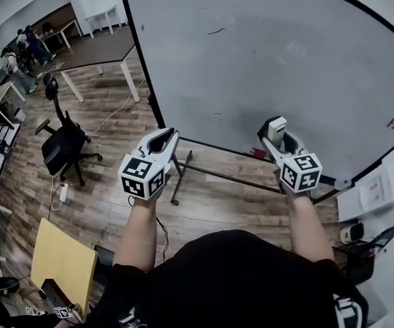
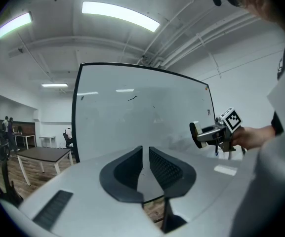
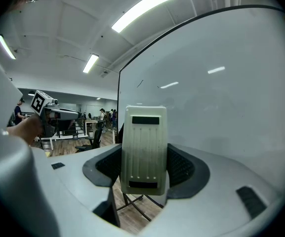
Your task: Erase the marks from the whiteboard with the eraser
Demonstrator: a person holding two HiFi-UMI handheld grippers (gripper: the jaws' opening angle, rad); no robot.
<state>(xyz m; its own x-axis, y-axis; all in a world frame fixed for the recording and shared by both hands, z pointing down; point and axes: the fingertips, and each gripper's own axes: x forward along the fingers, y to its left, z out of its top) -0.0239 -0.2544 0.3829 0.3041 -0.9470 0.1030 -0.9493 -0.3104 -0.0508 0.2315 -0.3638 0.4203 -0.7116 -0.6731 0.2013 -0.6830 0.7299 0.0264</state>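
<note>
My left tool (image 1: 164, 140), lower centre-left of the head view, holds nothing, jaws all but together. The dark mark (image 1: 216, 31) lies upper centre on the whiteboard (image 1: 272, 67), up and left of the eraser (image 1: 276, 126), which my right tool (image 1: 278, 141) clamps lengthwise.

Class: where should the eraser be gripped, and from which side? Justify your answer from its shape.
Grip the eraser across its two long edges, coming from the ribbed plastic back, as the right gripper does now. The flat, parallel edges suit two jaws. This approach probably leaves the wiping face free toward the whiteboard.
</note>
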